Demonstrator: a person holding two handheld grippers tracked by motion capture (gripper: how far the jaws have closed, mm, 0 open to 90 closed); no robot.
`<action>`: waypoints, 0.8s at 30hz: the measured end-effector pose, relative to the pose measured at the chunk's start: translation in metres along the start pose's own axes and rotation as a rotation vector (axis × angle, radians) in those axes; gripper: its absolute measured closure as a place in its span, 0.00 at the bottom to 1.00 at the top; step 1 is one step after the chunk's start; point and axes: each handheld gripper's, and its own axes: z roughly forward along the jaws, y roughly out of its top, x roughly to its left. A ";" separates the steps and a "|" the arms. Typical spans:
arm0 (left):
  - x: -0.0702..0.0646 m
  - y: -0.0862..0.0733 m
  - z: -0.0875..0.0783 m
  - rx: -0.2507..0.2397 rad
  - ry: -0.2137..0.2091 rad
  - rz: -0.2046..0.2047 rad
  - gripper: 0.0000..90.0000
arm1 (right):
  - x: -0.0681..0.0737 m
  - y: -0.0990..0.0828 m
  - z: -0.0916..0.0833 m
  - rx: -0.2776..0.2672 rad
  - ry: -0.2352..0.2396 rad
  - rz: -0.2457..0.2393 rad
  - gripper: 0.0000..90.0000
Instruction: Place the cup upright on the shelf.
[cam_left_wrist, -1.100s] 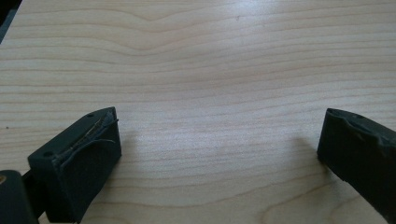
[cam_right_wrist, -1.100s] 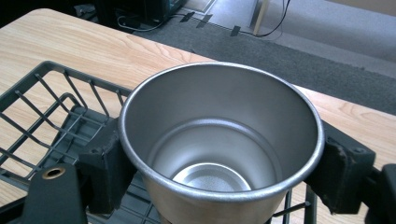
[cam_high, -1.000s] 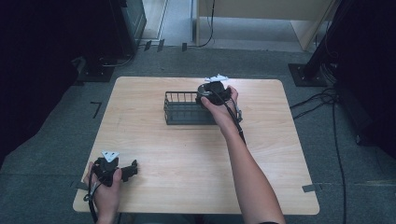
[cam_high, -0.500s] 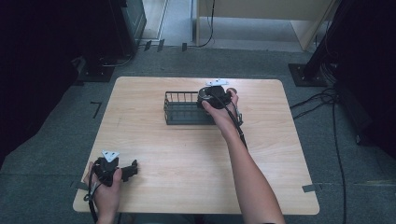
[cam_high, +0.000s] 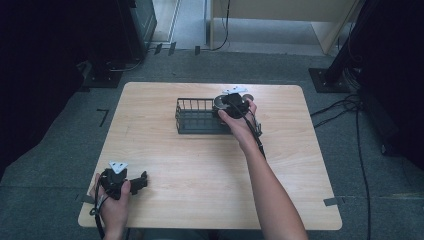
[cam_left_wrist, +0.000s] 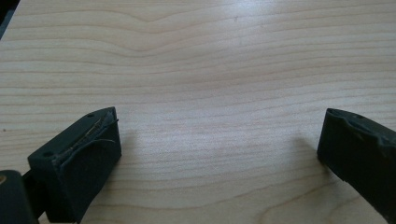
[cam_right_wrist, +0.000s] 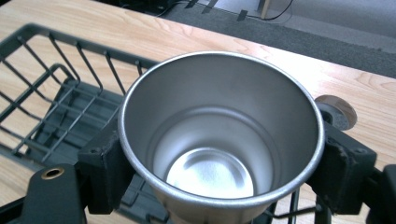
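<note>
A steel cup (cam_right_wrist: 219, 140) stands upright and empty, and my right gripper (cam_right_wrist: 224, 168) is shut on it, one jaw on each side of its wall. In the high view the cup (cam_high: 220, 102) and right gripper (cam_high: 231, 104) hang over the right end of a black wire basket (cam_high: 192, 130) at the table's far middle. The basket (cam_right_wrist: 56, 93) lies below and to the left of the cup and looks empty. Near the front left corner my left gripper (cam_high: 142, 180) rests low over bare wood. That gripper (cam_left_wrist: 219, 149) is open, with nothing between its jaws.
A small round disc (cam_right_wrist: 336, 109) lies on the wooden table (cam_high: 200, 170) just beyond the cup, and it shows as a disc (cam_high: 247, 95) right of the basket in the high view. Cables (cam_high: 345, 107) trail across the grey floor at the right.
My right gripper and the cup have shifted slightly toward the near side over the basket's right end. The left gripper has stayed put.
</note>
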 end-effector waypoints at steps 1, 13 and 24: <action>0.000 0.000 0.000 0.000 0.000 0.000 0.00 | 0.000 0.000 0.000 0.000 0.000 0.000 0.19; 0.000 0.000 0.000 0.000 0.000 0.000 0.00 | 0.000 -0.004 -0.010 0.010 0.052 -0.027 0.01; 0.000 0.000 0.000 0.000 0.000 0.000 0.00 | -0.006 -0.005 -0.034 -0.030 0.053 -0.031 0.00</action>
